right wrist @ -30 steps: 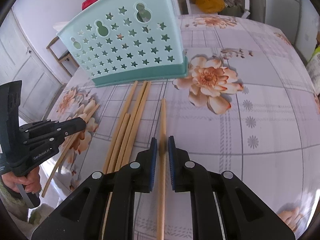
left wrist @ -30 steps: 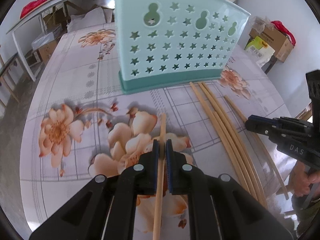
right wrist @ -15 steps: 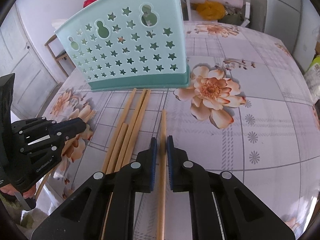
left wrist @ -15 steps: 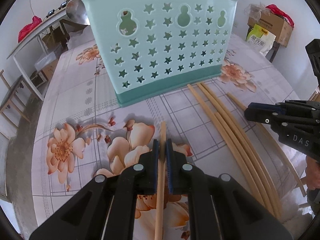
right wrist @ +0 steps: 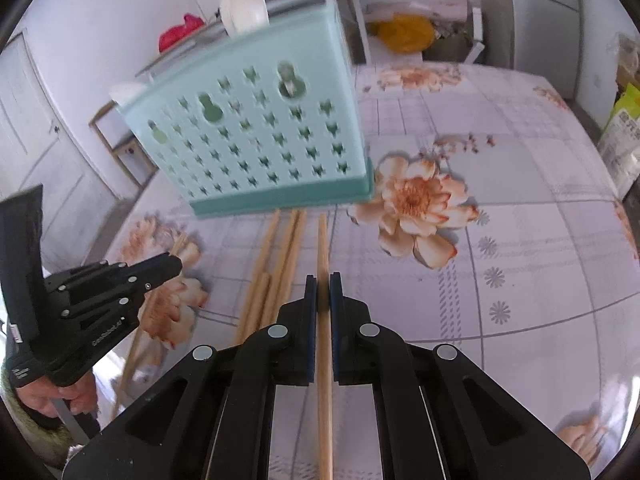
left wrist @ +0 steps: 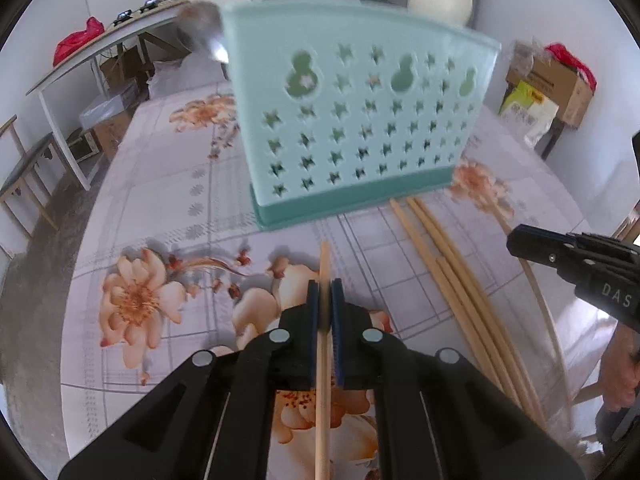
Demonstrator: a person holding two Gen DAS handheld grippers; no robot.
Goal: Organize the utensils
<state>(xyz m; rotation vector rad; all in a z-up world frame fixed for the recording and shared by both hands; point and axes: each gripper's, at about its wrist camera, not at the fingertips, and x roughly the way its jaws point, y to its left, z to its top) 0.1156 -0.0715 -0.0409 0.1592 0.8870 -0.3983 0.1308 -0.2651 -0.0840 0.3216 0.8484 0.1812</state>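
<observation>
Chopsticks are what you are sorting: a pale wooden chopstick [left wrist: 323, 360] is clamped in your left tongs [left wrist: 324, 300], running back along the fingers with its tip pointing at the mint-green plastic utensil holder with star cut-outs [left wrist: 360, 120], and your right tongs [right wrist: 323, 300] are clamped on a second wooden chopstick [right wrist: 323, 360] the same way. Outward from there, a loose bundle of wooden chopsticks [left wrist: 452, 280] lies on the floral-print counter [left wrist: 160, 208] between the two tongs, its far ends just in front of the holder's darker base. A white spoon [right wrist: 244, 2] and other utensils already stand in the holder, so I judge the job partly done: two sticks in hand, several left. Both hands sit low and level, aimed forward at the holder, not yet above its rim.
</observation>
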